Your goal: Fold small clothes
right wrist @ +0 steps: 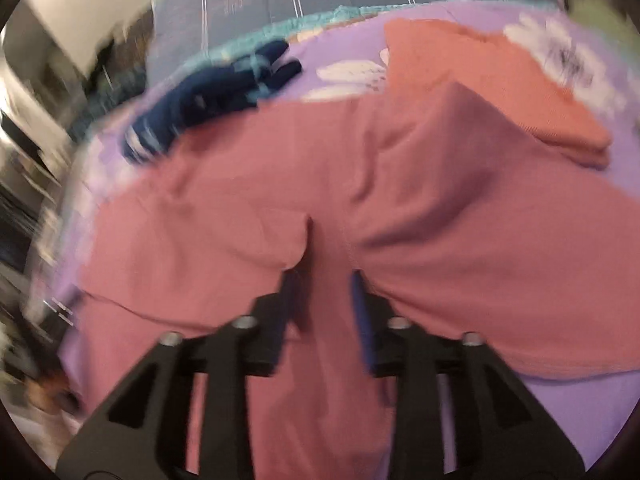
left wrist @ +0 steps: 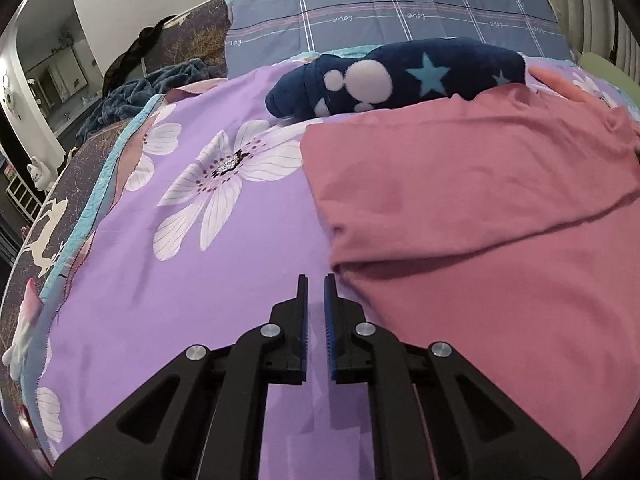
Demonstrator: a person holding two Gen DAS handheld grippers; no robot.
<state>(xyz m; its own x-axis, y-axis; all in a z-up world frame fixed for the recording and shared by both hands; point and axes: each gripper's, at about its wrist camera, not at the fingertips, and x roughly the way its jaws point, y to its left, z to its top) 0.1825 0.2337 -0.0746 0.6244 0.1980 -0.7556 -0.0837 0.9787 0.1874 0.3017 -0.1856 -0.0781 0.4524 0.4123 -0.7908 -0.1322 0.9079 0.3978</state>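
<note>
The left gripper [left wrist: 316, 280], jaws nearly together on nothing, hovers over a lilac flower-print bedspread [left wrist: 192, 240]; the pink cotton garment [left wrist: 460, 216] lies just right of it. The right gripper [right wrist: 324, 276] stands apart over that garment's fold, with a grey checked sheet [left wrist: 360, 4] beyond.

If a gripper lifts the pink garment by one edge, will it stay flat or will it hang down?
The pink garment would probably droop: it is thin cloth that already lies in soft folds and creases. It looks light for its area. Since it rests in layers, the right gripper may well catch only the top one.
</note>
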